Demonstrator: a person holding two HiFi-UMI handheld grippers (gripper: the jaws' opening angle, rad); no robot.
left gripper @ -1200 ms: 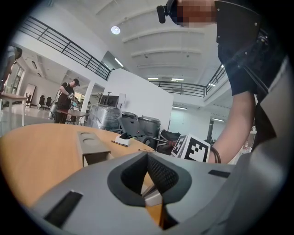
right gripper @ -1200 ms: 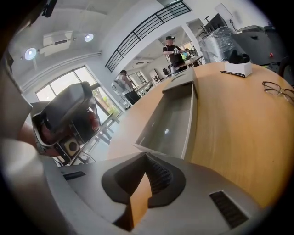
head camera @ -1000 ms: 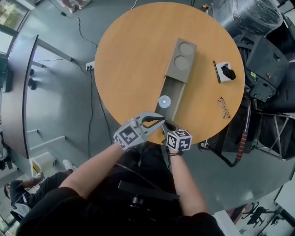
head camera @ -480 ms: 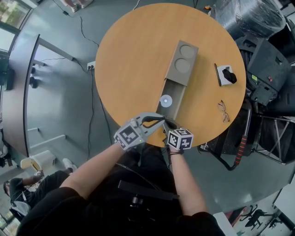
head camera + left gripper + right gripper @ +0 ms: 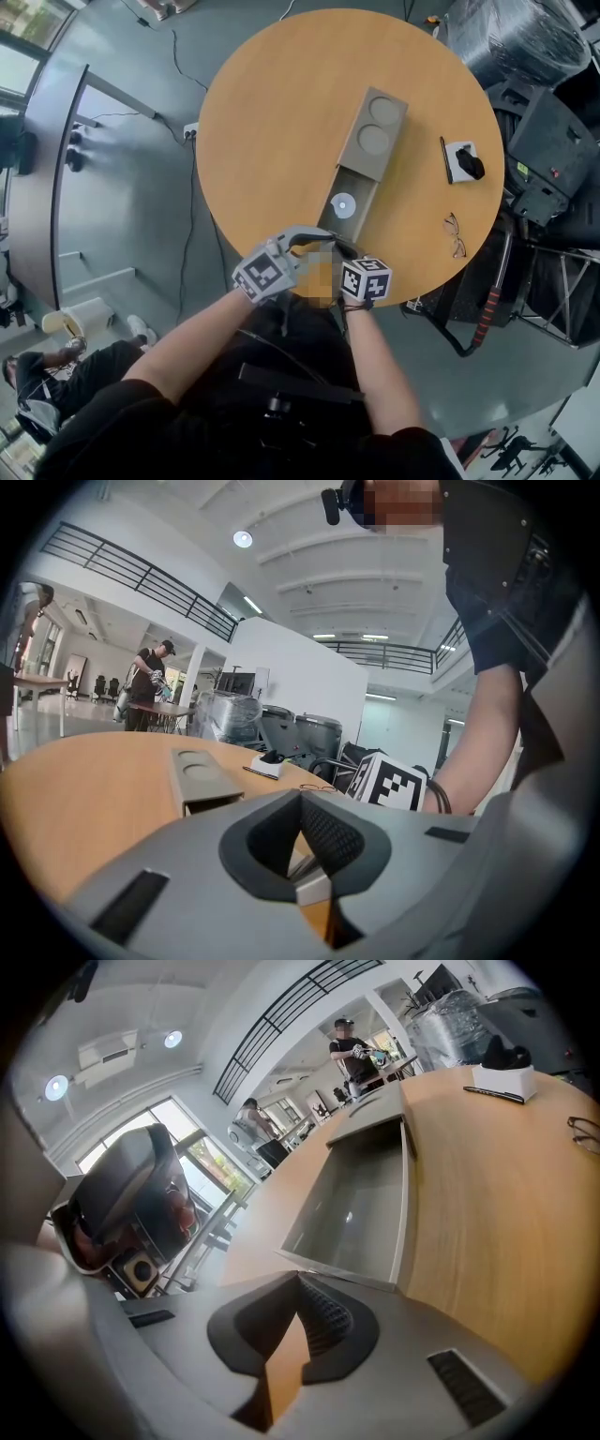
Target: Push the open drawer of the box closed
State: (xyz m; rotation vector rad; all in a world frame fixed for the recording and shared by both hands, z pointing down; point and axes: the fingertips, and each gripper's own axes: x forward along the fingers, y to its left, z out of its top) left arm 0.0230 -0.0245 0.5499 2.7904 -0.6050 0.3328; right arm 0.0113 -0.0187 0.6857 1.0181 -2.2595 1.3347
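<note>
The box (image 5: 373, 131) lies lengthwise on the round wooden counter (image 5: 272, 122). Its drawer (image 5: 358, 187) is pulled well out toward the person, so the front end is near the counter's edge. A small pale disc (image 5: 344, 204) sits loose on the drawer floor.

Both hands are low at that near edge. The left tongs (image 5: 323, 244) are pinched together at the tips and hold nothing. The right tongs (image 5: 341, 253) are likewise closed and empty, and they point along the drawer's open trough. From where I stand I can't say whether either tip is touching the drawer front.

The box looks like thin, stiff grey board or plastic, and light. I'd guess the whole thing would skid across the smooth wood if shoved hard. Nothing here needs gripping. The closed tips should press flat against the middle of the drawer's front wall and push straight along its length, because an off-centre push could skew the drawer and jam it. The disc may slide as the drawer goes in.
</note>
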